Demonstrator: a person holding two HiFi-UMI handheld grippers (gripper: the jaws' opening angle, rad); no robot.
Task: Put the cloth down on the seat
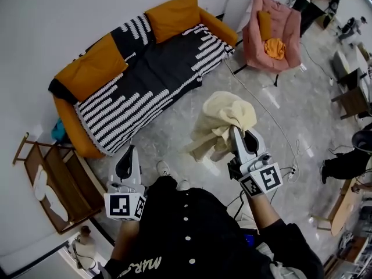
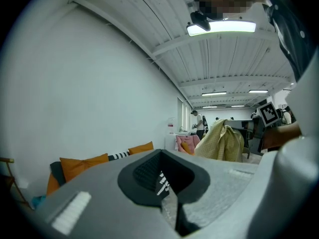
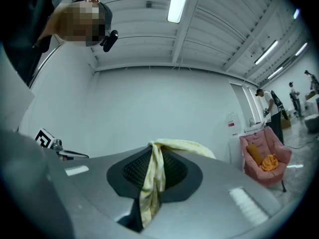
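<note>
Over floor (image 1: 174, 133), cloth (image 1: 222, 120) between right jaws

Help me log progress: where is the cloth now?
Head view: the cloth hangs from the right gripper, above the floor in front of the sofa.

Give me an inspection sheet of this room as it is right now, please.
Surface: sofa seat with striped throw, no cloth on it.
Job's things: yellow cloth hanging above the floor.
Clutter: orange item on the pink armchair; wooden rack beside the sofa.
Grippers: right gripper shut on the cloth; left gripper shut, empty.
Cables: white cable trailing across the floor.
Surroundings: white wall behind the sofa; furniture at the right edge.
</note>
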